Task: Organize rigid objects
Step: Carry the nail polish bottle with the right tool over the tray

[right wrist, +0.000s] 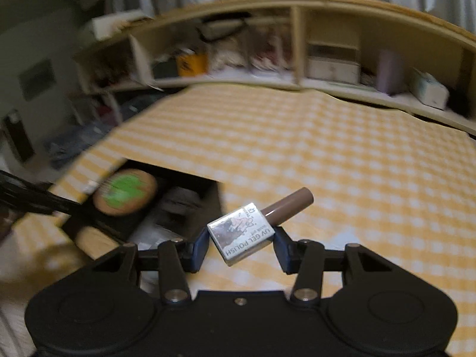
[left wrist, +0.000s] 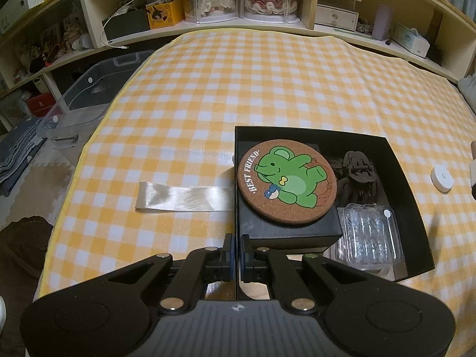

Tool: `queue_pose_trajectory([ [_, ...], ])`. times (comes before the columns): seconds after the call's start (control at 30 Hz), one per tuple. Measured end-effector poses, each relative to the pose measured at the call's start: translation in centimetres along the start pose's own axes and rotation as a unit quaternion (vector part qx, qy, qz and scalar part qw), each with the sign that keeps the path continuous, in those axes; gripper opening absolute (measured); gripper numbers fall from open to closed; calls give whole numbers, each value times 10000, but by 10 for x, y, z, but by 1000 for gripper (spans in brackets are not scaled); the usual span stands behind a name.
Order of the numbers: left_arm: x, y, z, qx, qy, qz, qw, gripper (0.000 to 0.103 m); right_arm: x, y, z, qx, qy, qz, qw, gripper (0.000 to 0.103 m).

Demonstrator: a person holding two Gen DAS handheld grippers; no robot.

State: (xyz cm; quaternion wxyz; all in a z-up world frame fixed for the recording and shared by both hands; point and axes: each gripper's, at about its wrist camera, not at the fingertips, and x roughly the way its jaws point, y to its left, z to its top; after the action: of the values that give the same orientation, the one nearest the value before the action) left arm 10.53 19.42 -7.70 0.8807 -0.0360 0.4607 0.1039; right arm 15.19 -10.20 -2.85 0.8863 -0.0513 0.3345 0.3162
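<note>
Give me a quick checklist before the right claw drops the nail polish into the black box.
1. Nail polish bottle gripped between the right claw pads: ok.
2. Bottle square in the grip: not ok, it sits tilted.
3. Left claw shut on the black box wall, steadying it: ok.
4. Free spot in the box: cannot tell; coaster, hair clip and clear case cover most of it.
5. Bottle above the box: not ok, it is off to one side, over the cloth.

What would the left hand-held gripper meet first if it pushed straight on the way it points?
The left hand-held gripper is shut on the near wall of the black box; straight ahead, probably the smaller black box under the cork coaster, though depth is unclear.
</note>
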Motion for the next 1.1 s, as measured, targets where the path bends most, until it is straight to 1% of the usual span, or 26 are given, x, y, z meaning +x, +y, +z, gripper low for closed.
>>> queue_pose_trajectory([
  [0.17,1,0,0,-22,0,-8,10000,3,-5,44,8,-69,-6,471,9989,48],
  [0.23,1,0,0,-32,-5,-16,10000,3,-2,60,9,-238,56,593,9979,48],
  [0.33,0,1,0,-53,-12,-41,10000,4,4,82,10,-526,162,652,9964,48],
  [0.43,-1,2,0,-81,-18,-67,9999,4,20,98,10,-1067,403,917,9892,48],
  [0.53,-1,3,0,-109,-26,-95,9999,4,33,111,9,-1574,576,1057,9802,48],
  [0.63,-1,3,0,-137,-28,-125,9998,4,46,114,14,-1616,823,1271,9752,48],
  [0.7,-1,4,0,-154,-30,-139,9998,4,52,116,17,-1525,979,1224,9758,48],
  [0.77,-1,5,0,-171,-33,-151,9997,4,58,114,19,-1232,1118,1043,9805,48],
  [0.87,-1,5,1,-188,-35,-159,9997,4,64,106,22,-702,1338,894,9845,48],
  [1.0,-1,4,1,-223,-34,-175,9996,4,71,106,17,-343,1612,699,9838,48],
  [1.1,-1,4,0,-238,-33,-183,9995,4,75,104,11,353,1777,628,9814,48],
])
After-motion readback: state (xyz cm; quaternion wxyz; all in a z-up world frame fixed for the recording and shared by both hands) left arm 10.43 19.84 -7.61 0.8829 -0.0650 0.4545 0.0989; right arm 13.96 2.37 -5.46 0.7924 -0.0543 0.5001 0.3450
